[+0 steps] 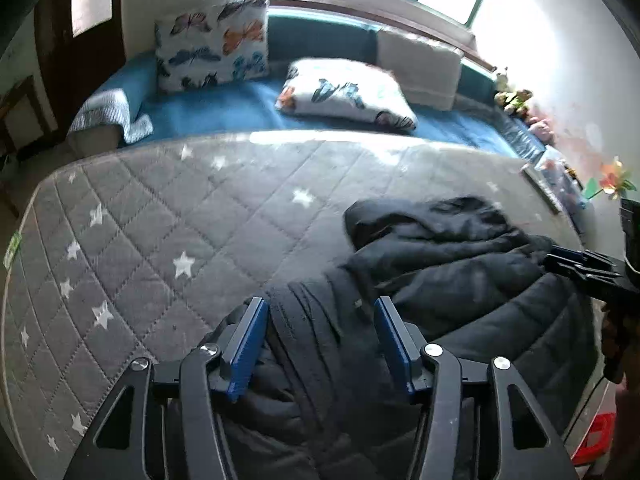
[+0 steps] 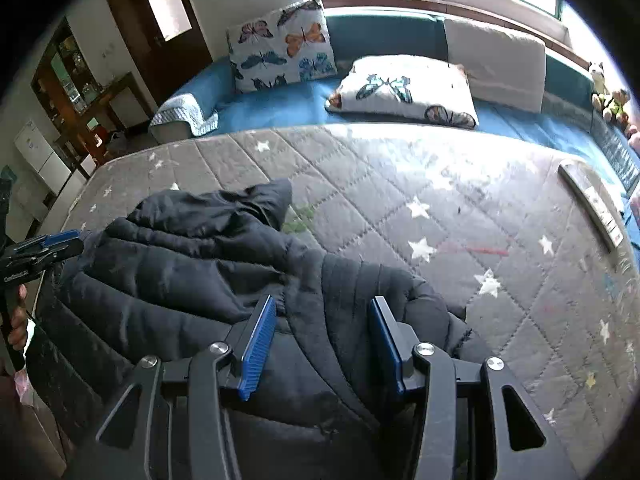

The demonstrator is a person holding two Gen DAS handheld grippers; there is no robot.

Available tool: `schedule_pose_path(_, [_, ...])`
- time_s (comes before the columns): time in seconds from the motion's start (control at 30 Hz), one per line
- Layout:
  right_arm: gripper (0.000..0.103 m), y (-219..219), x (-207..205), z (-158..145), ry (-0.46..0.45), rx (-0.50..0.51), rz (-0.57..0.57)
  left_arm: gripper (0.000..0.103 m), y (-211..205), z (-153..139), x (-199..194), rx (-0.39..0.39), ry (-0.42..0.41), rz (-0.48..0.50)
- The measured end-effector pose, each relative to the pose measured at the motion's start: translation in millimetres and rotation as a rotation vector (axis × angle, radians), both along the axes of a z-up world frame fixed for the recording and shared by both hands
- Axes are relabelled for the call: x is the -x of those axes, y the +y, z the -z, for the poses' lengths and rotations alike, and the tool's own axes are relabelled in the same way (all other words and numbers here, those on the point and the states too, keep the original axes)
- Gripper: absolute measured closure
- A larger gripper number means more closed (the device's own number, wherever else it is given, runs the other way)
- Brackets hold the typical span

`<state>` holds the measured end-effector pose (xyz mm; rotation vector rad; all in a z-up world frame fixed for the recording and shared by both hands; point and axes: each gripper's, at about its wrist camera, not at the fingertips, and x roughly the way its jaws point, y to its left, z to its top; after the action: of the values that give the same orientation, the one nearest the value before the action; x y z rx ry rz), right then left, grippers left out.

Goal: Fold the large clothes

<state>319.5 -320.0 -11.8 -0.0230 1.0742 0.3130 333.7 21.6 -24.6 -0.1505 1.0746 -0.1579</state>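
Note:
A black quilted jacket [image 1: 440, 264] lies bunched on the grey star-patterned mattress [image 1: 168, 216]; it also shows in the right wrist view [image 2: 192, 264]. My left gripper [image 1: 322, 308] is open, its blue pads straddling a fold of the jacket's near edge. My right gripper [image 2: 322, 308] is open over another fold of the jacket near the front edge. Each gripper appears in the other's view: the right one at the far right [image 1: 560, 258], the left one at the far left [image 2: 60, 242]; their jaws there cannot be read.
Butterfly pillows [image 2: 404, 88] and a grey cushion [image 2: 496, 64] lie on a blue sofa [image 2: 272, 108] beyond the mattress [image 2: 440, 208]. A flat remote-like object [image 2: 592, 204] rests at the mattress's right edge. Shelves and a door stand at the left.

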Motion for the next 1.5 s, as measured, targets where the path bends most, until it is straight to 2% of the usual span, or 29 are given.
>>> schedule_pose_path(0.2, [0.051,6.6,6.0,11.4,-0.012,0.073,-0.022,0.044,-0.6,20.1,-5.3,0.0,0.045,-0.013])
schedule_pose_path(0.37, [0.051,1.9,9.1,11.8,-0.023,0.061,-0.019,0.042,-12.9,27.5,-6.9,-0.067,0.034,-0.007])
schedule_pose_path(0.43, [0.052,4.1,13.6,3.4,-0.044,0.084,-0.025,0.042,-14.5,24.6,-3.1,-0.071,0.02,-0.009])
schedule_pose_path(0.53, [0.052,9.0,21.0,-12.7,-0.071,0.104,-0.03,0.042,-9.9,11.4,5.6,-0.052,-0.014,-0.024])
schedule_pose_path(0.63, [0.052,17.6,39.2,-33.0,-0.103,0.095,-0.08,0.042,-6.1,-10.5,20.2,-0.032,-0.05,-0.036])
schedule_pose_path(0.77, [0.052,43.0,73.4,-48.0,-0.131,0.08,-0.191,0.042,-7.8,-42.2,56.4,-0.033,-0.124,-0.003])
schedule_pose_path(0.87, [0.051,69.7,99.0,-50.1,-0.138,0.047,-0.29,0.042,-5.1,-49.7,82.9,-0.037,-0.14,0.021])
schedule_pose_path(1.1, [0.051,128.4,129.3,-41.1,-0.149,0.033,-0.432,0.042,-8.6,-26.4,128.2,-0.042,-0.113,0.036])
schedule_pose_path(1.27, [0.049,141.7,127.0,-9.9,-0.078,0.06,-0.432,0.042,-4.5,-5.1,136.5,0.003,-0.102,0.022])
schedule_pose_path(1.33, [0.049,141.4,128.3,-2.0,-0.07,0.064,-0.431,0.042,-7.5,-1.1,137.9,-0.005,-0.099,0.024])
schedule_pose_path(1.5, [0.049,140.1,129.7,-9.2,-0.059,0.07,-0.413,0.042,-7.8,-5.9,147.1,-0.021,-0.111,0.004])
